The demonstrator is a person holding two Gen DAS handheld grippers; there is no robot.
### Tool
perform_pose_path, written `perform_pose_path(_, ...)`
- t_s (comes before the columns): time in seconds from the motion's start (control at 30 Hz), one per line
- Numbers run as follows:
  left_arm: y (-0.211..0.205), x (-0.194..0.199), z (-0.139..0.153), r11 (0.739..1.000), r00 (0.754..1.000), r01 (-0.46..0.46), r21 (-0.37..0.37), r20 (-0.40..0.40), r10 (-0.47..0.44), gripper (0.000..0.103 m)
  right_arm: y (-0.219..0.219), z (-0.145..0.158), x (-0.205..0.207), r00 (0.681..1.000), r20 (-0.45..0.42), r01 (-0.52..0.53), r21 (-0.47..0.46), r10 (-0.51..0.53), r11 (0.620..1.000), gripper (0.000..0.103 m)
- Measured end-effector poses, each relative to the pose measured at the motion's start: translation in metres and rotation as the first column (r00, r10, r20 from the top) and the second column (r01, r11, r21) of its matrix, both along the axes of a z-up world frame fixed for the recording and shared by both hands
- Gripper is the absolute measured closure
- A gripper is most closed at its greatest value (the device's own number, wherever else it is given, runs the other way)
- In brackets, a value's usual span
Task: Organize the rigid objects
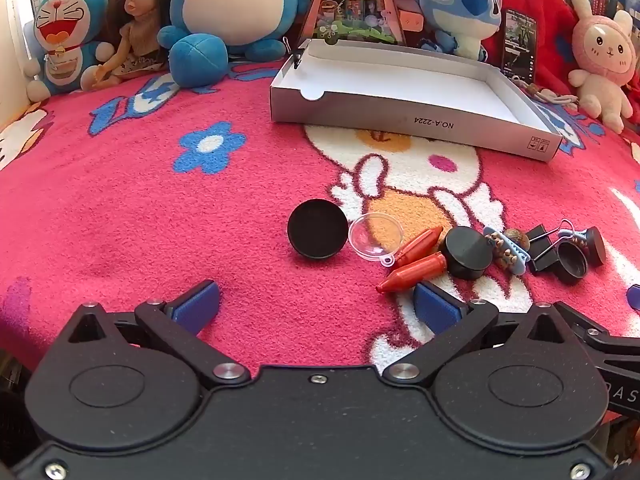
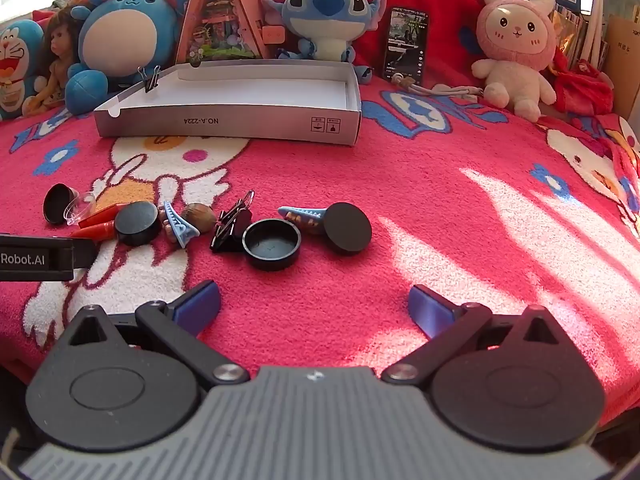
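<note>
Both the left gripper (image 1: 316, 306) and the right gripper (image 2: 314, 306) hang wide open and empty above the pink blanket (image 2: 440, 208), short of the scattered pieces. Nearest the right one lies a black cap (image 2: 272, 244), hollow side up, before the empty white box (image 2: 240, 120). It looks light, stiff and smooth, so pinching across its rim seems safest.

Bright daylight all round — hard sun streaks blaze white across the pink blanket (image 2: 520, 232) in the right wrist view, nearly blown out. Fisheye bends both frames at the edges — corners go dark, the centre stays sharp.
</note>
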State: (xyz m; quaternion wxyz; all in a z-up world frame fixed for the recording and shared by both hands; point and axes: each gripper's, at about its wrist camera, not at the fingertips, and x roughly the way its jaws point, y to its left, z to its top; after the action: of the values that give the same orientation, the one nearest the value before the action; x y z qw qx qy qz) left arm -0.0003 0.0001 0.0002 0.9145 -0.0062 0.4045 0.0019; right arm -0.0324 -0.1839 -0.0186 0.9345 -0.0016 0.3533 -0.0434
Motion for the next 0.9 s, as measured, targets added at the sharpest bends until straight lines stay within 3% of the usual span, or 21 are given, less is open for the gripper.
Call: perform_pose_path(0.9, -0.0007, 0.001, -0.0026, 1.0, 1.0, 0.0, 0.008, -0.011, 0.0, 0.0, 0.0012, -0.0002, -0.0004, 1.0, -0.003, 0.001, -0.007, -0.001, 1.0, 0.0)
